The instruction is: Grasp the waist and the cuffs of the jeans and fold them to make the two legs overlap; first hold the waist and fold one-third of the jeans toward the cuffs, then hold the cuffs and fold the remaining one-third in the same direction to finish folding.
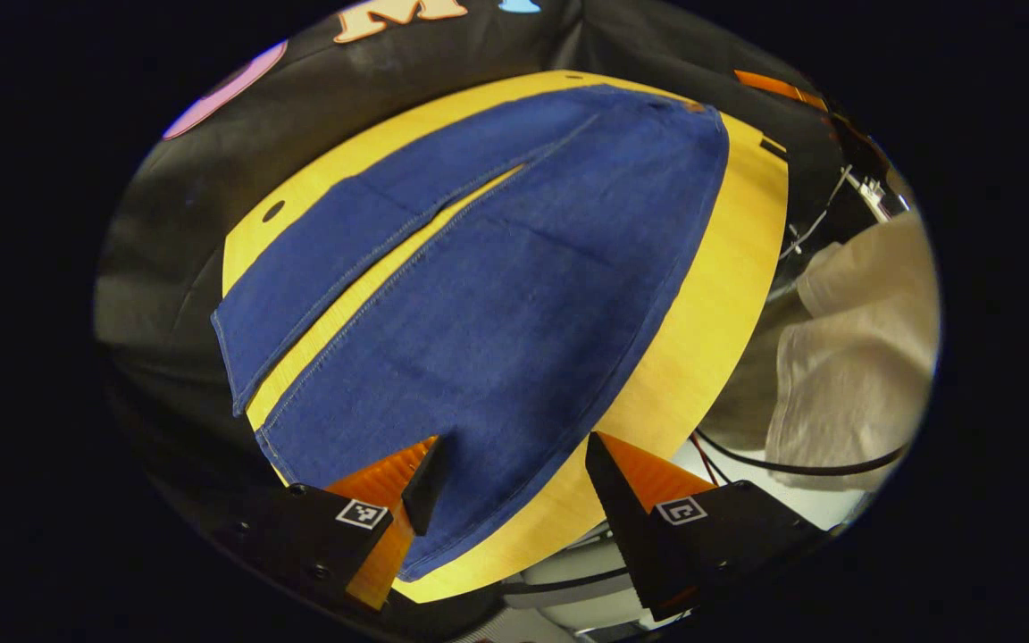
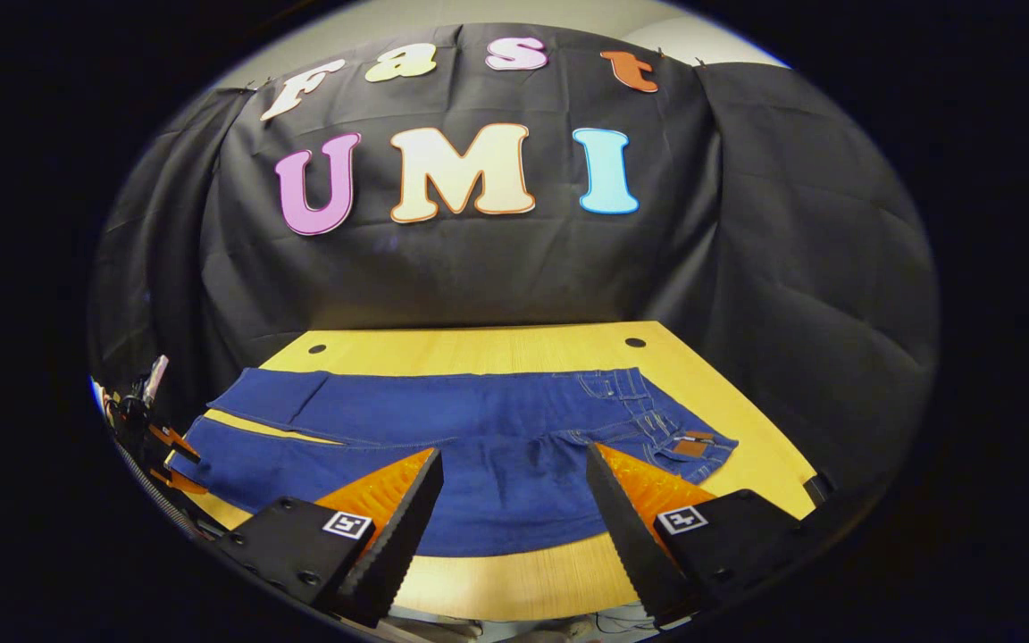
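Dark blue jeans [image 1: 514, 295] lie flat on the yellow wooden table [image 1: 711, 330], their two legs spread apart in a narrow V. In the left gripper view the waist is far off and the near leg's cuff end lies just under my left gripper [image 1: 514, 455], which stands open and holds nothing. In the right gripper view the jeans [image 2: 479, 429] stretch across the table [image 2: 497, 572], with the waist [image 2: 671, 429] to the right and the cuffs to the left. My right gripper [image 2: 513, 463] is open above their near edge. The left gripper [image 2: 166, 446] shows small by the cuffs.
A person's light beige clothing [image 1: 854, 357] stands beside the table at the right of the left gripper view, with black cables [image 1: 800, 466] below it. The black cloth wall [image 2: 497, 268] closes the table's far side. Small round holes [image 2: 635, 342] mark the tabletop.
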Action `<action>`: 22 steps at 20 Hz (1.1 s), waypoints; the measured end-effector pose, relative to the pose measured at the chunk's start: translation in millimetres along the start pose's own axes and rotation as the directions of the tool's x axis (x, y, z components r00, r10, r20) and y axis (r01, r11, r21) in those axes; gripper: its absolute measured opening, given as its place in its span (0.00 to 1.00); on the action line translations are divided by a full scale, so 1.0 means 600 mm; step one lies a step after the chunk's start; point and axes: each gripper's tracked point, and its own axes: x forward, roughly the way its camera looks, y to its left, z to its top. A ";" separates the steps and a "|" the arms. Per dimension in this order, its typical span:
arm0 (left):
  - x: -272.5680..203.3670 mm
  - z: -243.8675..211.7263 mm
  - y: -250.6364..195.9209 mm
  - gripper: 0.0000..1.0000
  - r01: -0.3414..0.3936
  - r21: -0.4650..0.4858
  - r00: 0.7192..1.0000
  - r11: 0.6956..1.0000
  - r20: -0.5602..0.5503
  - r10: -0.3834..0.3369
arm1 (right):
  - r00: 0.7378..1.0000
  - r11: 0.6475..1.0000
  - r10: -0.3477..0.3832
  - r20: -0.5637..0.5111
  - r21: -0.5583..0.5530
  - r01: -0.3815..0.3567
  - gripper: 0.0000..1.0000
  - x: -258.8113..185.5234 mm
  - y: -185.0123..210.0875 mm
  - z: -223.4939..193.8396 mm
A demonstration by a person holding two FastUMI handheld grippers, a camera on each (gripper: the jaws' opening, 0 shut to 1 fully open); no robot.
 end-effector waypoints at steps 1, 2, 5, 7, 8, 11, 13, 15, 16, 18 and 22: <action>0.001 -0.008 0.002 0.93 -0.001 0.006 1.000 1.000 -0.016 0.001 | 1.000 1.000 -0.004 -0.004 0.001 0.004 0.99 0.000 -0.003 -0.003; 0.002 -0.011 0.001 0.93 0.006 0.004 1.000 1.000 -0.024 -0.006 | 1.000 1.000 -0.008 -0.008 0.002 0.008 0.99 0.000 -0.005 -0.005; 0.012 -0.012 -0.006 0.92 0.046 -0.016 0.998 0.999 -0.050 -0.046 | 1.000 1.000 -0.019 -0.018 -0.003 0.019 0.99 0.002 -0.013 -0.013; 0.014 -0.014 -0.012 0.89 0.072 -0.028 0.995 0.997 -0.062 -0.073 | 0.999 1.000 -0.023 -0.024 -0.007 0.023 0.99 0.003 -0.015 -0.016; 0.014 -0.014 -0.013 0.87 0.087 -0.037 0.994 0.996 -0.067 -0.089 | 0.999 1.000 -0.023 -0.025 -0.007 0.023 0.99 0.004 -0.015 -0.016; 0.017 -0.017 -0.007 0.89 0.111 -0.033 0.986 0.993 -0.123 -0.114 | 0.999 1.000 -0.020 -0.031 -0.005 0.019 0.99 0.008 -0.013 -0.021; 0.016 -0.015 -0.008 0.90 0.119 -0.009 0.981 0.993 -0.153 -0.119 | 0.999 1.000 -0.015 -0.038 0.000 0.015 0.99 0.014 -0.009 -0.025; 0.015 -0.012 -0.014 0.93 0.121 -0.010 0.979 0.993 -0.163 -0.121 | 0.999 1.000 -0.010 -0.045 0.010 0.011 1.00 0.017 -0.003 -0.031; 0.016 -0.011 -0.015 0.90 0.121 -0.004 0.979 0.993 -0.163 -0.120 | 0.999 1.000 -0.009 -0.047 0.015 0.009 0.99 0.018 -0.001 -0.033; 0.016 -0.011 -0.016 0.86 0.119 0.001 0.981 0.993 -0.155 -0.117 | 0.998 1.000 -0.004 -0.058 0.023 0.006 0.99 0.023 0.006 -0.041; 0.014 -0.006 -0.018 0.48 0.121 0.028 0.986 0.992 -0.121 -0.116 | 0.997 1.000 0.000 -0.074 0.025 0.002 1.00 0.029 0.017 -0.047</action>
